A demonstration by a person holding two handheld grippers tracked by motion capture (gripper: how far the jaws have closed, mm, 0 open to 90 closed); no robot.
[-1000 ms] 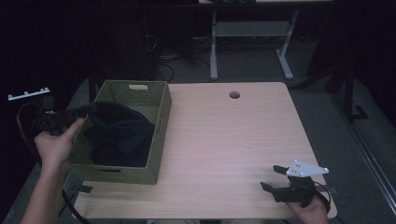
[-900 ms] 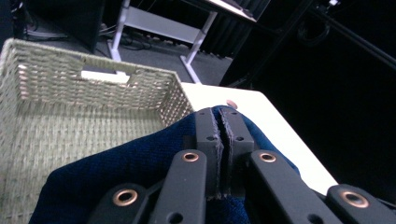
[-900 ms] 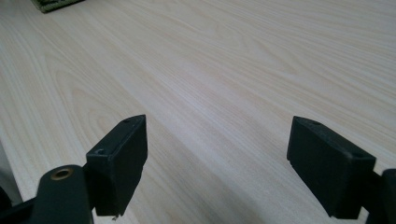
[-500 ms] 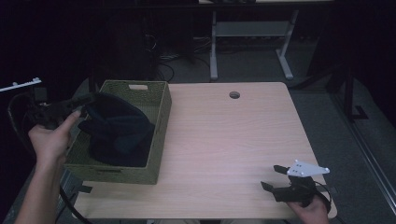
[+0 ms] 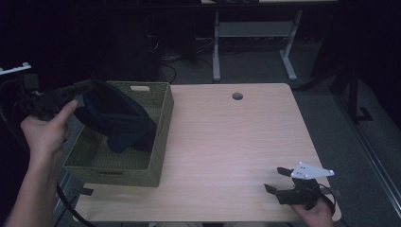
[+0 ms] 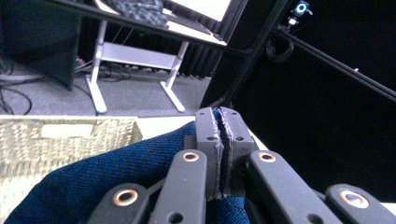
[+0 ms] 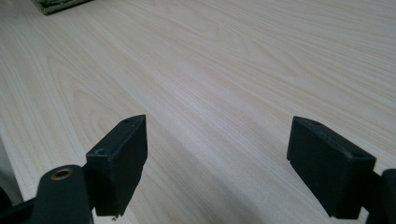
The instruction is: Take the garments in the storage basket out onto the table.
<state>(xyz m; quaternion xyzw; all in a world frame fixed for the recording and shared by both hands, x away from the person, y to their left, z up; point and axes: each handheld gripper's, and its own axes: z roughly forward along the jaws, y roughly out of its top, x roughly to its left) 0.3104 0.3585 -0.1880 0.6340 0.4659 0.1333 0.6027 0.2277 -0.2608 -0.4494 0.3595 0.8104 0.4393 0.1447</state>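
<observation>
A person lifts a dark blue cloth out of a woven green basket that stands on the left part of a light wooden table. The left gripper, held up over the basket's far left corner, has its jaws clenched on an edge of the cloth; in the left gripper view the two pads meet with only a thin fold of blue fabric between them. From this pinch the cloth hangs slack and slopes down to the right, and its lower end, bunched in soft folds, sits inside the basket near the right wall.

The cloth appears soft, limp and light: it drapes under its own weight and keeps no shape. Its knitted surface looks rough enough not to slip from the pads. A pinch at an edge or corner, as here, seems to suit it, since a thin fold fits between the jaws; a second hold on the hanging edge would likely be needed to spread it flat. Nothing suggests that it is fragile.

Apart from the cloth, the visible floor of the basket holds nothing; the part beneath the fabric is hidden.

The right gripper rests at the near right corner of the table, its jaws released and spread wide over bare wood, well apart from basket and cloth.
</observation>
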